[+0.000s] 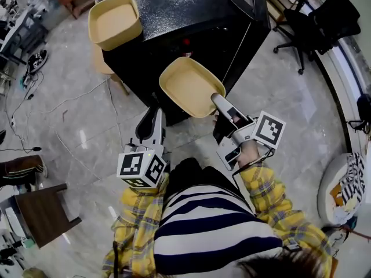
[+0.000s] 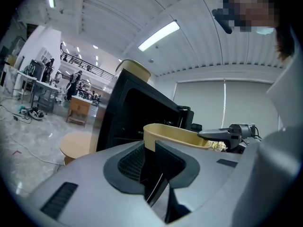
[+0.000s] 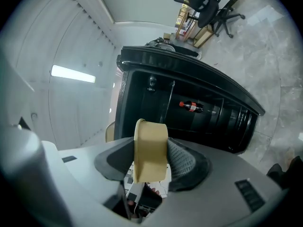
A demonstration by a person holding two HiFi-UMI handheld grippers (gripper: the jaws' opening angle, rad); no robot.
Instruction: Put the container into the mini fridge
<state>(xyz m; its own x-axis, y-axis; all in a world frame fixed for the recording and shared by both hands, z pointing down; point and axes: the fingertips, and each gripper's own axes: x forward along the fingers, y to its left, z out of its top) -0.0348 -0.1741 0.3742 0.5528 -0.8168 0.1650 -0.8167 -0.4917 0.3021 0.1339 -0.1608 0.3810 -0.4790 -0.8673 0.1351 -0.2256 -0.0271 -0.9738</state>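
The right gripper point(image 1: 215, 97) clamped the rim of a beige container point(image 1: 186, 86), its wall pinched between the pads, and held it in the air just in front of the open black mini fridge point(image 1: 191, 16). A bottle point(image 3: 191, 107) showed inside the fridge, and a second container point(image 1: 114, 19) sat on its top. The left gripper point(image 1: 155, 116) hung lower, beside the person's striped shirt point(image 1: 208, 225), jaws drawn together on nothing.
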